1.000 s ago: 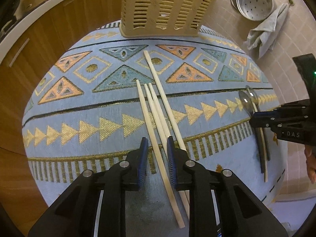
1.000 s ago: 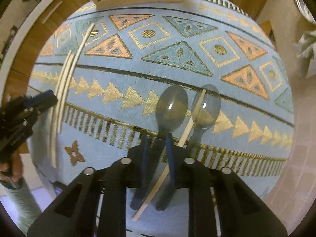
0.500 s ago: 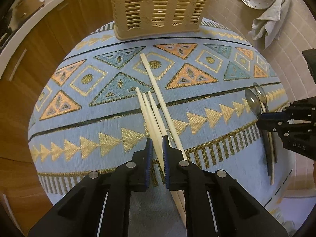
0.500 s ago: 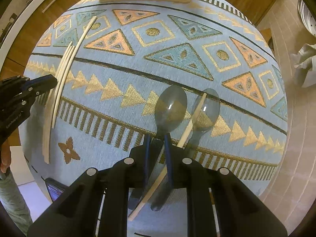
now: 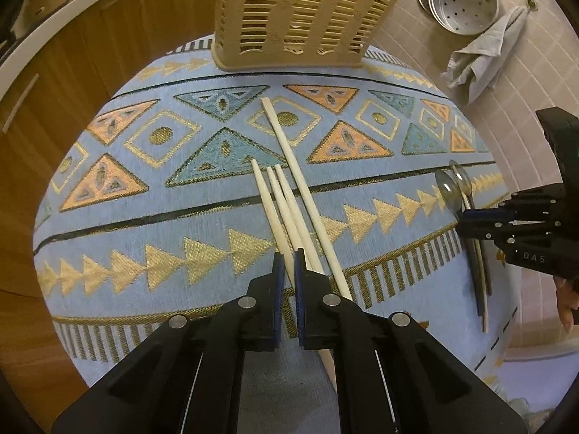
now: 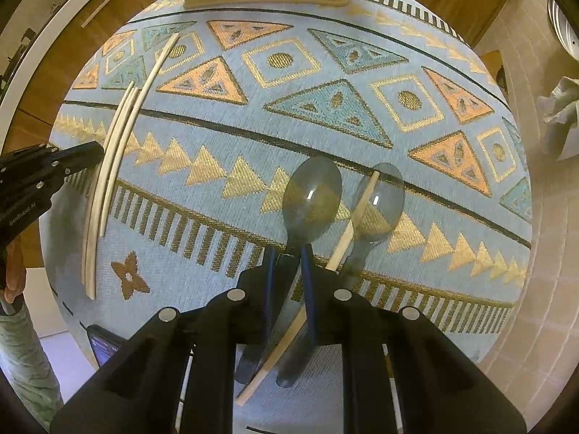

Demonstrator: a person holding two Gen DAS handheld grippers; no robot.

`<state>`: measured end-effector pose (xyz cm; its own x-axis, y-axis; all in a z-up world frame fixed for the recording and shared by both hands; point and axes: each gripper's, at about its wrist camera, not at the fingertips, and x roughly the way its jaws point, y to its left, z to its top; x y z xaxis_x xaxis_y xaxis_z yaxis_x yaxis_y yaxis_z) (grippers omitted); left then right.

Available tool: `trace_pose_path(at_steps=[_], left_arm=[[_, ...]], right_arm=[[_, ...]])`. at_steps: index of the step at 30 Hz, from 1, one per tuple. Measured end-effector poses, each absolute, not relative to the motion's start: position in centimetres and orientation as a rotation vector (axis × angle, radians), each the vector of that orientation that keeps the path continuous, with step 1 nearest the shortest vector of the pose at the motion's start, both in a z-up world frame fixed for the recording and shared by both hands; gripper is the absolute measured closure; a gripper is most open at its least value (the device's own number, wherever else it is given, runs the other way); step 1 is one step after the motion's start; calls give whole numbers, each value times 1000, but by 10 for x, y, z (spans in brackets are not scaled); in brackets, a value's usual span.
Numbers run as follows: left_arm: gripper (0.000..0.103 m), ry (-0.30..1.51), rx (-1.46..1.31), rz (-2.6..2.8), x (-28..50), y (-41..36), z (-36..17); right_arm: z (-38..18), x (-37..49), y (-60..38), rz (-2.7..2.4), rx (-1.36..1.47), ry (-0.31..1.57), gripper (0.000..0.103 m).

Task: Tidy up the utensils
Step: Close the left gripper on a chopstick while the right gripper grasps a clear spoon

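Both grippers have narrowed: the left gripper (image 5: 286,264) now pinches one chopstick (image 5: 273,213), and the right gripper (image 6: 287,264) is closed on a spoon (image 6: 311,195). Other chopsticks and the second spoon (image 6: 378,204) lie on the table (image 6: 217,137), near the basket (image 5: 300,14).

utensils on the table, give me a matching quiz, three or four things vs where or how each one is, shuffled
Things:
1. beige slotted basket
2. left gripper
3. right gripper
4. lone chopstick

States:
A. fingers around a clear spoon's handle
B. lies across a clear spoon
C. far edge of the patterned cloth
D. fingers closed on a chopstick

Pairs: 1-C, 2-D, 3-A, 4-B
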<state>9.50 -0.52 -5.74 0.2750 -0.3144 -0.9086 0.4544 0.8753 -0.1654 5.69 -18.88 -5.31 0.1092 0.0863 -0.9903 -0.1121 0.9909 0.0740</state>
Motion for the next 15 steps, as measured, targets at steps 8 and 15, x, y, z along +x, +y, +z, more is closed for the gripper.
trace_pose_path(at_steps=[8, 15], left_arm=[[92, 1184, 192, -471, 98, -10, -56], [95, 1208, 325, -420, 103, -31, -56]], right_arm=[[-51, 59, -192, 144, 7, 1456, 90], [-51, 58, -185, 138, -30, 1459, 89]])
